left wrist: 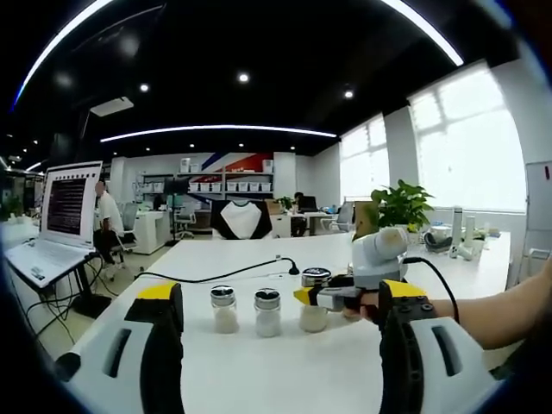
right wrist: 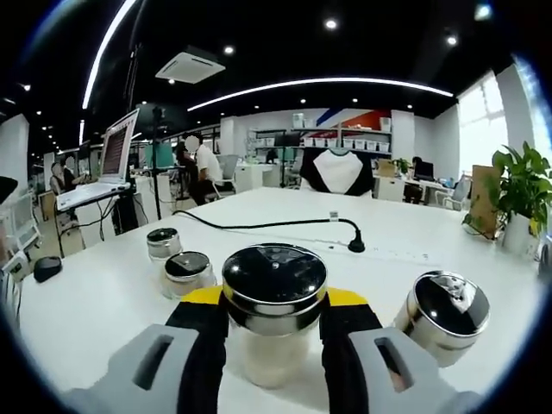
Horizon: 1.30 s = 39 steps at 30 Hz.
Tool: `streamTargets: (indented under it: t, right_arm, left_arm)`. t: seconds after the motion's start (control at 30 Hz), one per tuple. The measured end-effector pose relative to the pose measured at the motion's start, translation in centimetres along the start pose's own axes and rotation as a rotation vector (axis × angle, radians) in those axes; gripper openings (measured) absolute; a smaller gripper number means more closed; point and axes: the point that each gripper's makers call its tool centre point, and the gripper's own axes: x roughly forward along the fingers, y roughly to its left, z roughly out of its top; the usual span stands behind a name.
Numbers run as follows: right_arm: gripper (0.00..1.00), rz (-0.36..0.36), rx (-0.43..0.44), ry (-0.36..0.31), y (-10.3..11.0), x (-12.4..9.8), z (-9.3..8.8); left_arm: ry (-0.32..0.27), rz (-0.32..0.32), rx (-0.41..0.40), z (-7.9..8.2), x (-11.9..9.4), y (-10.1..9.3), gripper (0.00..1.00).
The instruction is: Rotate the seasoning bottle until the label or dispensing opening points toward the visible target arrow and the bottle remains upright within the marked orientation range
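So the big white table [left wrist: 285,362] is the anchor here, everything sits on it or around it. Beyond its far edge there's a chair draped with a white-and-black shirt [left wrist: 241,219], and a potted plant [left wrist: 401,205] stands at the table's far right corner. Off the table's left side an open laptop [left wrist: 56,220] sits on a stand, and a black cable [right wrist: 285,226] snakes across the tabletop to a small plug end.

The right gripper [right wrist: 274,332] is the one doing stuff: its yellow-tipped black jaws are closed partway around the seasoning bottle [right wrist: 274,310], pressing its sides. The bottle stands upright on the table, near its front edge in the right gripper view. It's a clear glass jar with pale powder inside and a shiny chrome-rimmed cap with a dark glossy top. I can't make out a label or a dispensing hole on it, and the cap is just reflecting ceiling lights.

The left gripper [left wrist: 276,332] hangs over the table with its jaws spread wide and nothing between them.

Other shakers on the table: one shaker with a domed chrome cap [right wrist: 443,312] just right of the held bottle, and two more with dark lids [right wrist: 187,272] [right wrist: 163,243] to its left, a bit farther back. From the left gripper view, those two [left wrist: 267,312] [left wrist: 224,309] stand side by side, left of the gripped one.
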Motion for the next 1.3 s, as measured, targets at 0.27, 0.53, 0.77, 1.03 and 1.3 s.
streamTargets:
  t: [0.27, 0.53, 0.77, 1.03, 1.3]
  right_arm:
    - [0.40, -0.004, -0.023, 0.005, 0.2, -0.4, -0.1]
    - [0.40, 0.017, -0.014, 0.003, 0.6, -0.9, -0.2]
    - [0.40, 0.028, -0.013, 0.001, 0.9, -2.0, -0.5]
    - [0.40, 0.052, -0.028, 0.010, 1.1, -3.4, -0.9]
    - [0.40, 0.073, -0.027, 0.033, 1.4, -4.8, -1.3]
  left_arm:
    - [0.006, 0.008, -0.008, -0.2, -0.3, 0.1, 0.99]
    - [0.007, 0.009, -0.014, -0.3, -0.4, 0.1, 0.98]
    - [0.007, 0.016, -0.027, -0.3, -0.2, 0.2, 0.98]
    - [0.012, 0.013, -0.037, -0.5, -0.2, 0.1, 0.97]
    - [0.010, 0.015, -0.033, -0.4, -0.2, 0.0, 0.97]
